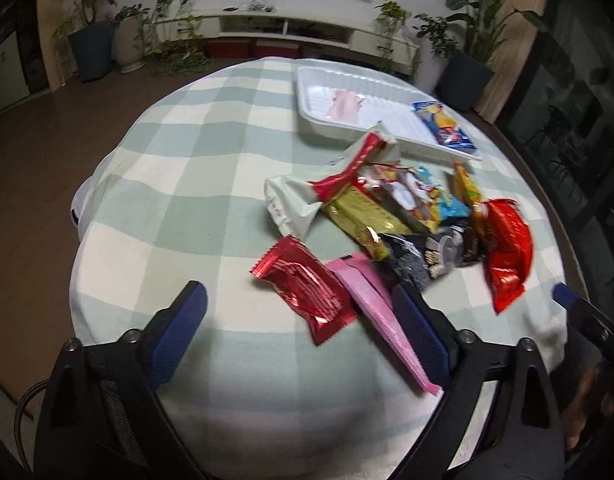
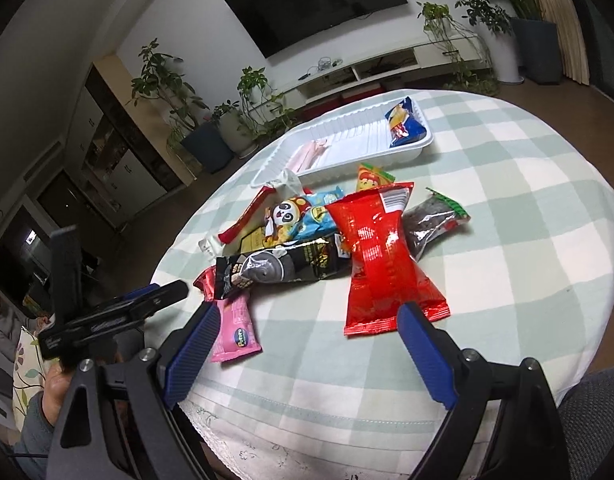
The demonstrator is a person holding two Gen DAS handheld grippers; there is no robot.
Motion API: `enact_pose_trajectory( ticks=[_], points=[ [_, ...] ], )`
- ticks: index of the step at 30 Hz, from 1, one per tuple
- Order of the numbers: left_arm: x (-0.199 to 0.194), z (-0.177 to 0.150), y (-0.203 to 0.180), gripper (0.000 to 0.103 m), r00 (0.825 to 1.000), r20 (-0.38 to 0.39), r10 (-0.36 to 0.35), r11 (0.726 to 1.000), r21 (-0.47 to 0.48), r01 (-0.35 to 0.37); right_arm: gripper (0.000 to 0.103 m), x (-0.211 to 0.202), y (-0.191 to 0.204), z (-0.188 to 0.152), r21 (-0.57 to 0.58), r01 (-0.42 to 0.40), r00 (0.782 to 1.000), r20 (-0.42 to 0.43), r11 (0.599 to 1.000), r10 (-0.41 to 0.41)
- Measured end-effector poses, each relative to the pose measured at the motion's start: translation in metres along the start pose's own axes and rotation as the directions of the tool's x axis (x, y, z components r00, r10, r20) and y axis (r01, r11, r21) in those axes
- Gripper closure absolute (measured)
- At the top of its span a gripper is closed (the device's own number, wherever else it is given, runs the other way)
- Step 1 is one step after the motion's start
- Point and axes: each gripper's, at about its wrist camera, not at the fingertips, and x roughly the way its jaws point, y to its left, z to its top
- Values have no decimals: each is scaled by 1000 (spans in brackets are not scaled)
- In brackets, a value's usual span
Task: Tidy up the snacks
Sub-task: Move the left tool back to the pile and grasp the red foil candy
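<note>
A heap of snack packets (image 1: 399, 204) lies on the checked tablecloth (image 1: 195, 184), in front of a white tray (image 1: 307, 120). The tray holds a blue packet (image 1: 443, 124) and a pale pink one (image 1: 345, 104). My left gripper (image 1: 299, 296) is open over a red foil packet (image 1: 307, 296), its right finger beside a pink packet (image 1: 371, 308). My right gripper (image 2: 309, 312) is open just short of a big red bag (image 2: 383, 264), with the pink packet (image 2: 235, 328) by its left finger. The tray (image 2: 267, 168) and blue packet (image 2: 405, 124) lie beyond.
The round table's near edge (image 2: 307, 412) is just below my grippers. A TV (image 2: 319, 4), a low white cabinet (image 1: 283, 28) and potted plants (image 2: 203, 136) stand beyond the table. A hand (image 2: 55, 388) holds the left gripper at the left edge of the right wrist view.
</note>
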Motion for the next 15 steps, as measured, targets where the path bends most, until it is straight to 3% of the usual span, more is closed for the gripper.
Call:
enact_pose_trajectory(
  ticks=[2, 8, 12, 15],
  points=[
    [11, 7, 2, 25, 1000, -24, 10, 1000, -22, -11, 10, 0, 0, -1, 2, -1, 1000, -2, 1000, 1],
    [44, 12, -1, 26, 993, -93, 68, 997, -15, -69, 10, -1, 1, -4, 4, -2, 1000, -3, 1000, 2],
    [51, 10, 6, 48, 992, -109, 60, 998, -22, -63, 10, 0, 2, -4, -3, 8, 1000, -10, 1000, -8],
    [48, 10, 15, 55, 993, -110, 42, 998, -33, -46, 11, 1, 3, -5, -4, 9, 1000, -14, 1000, -9]
  ],
)
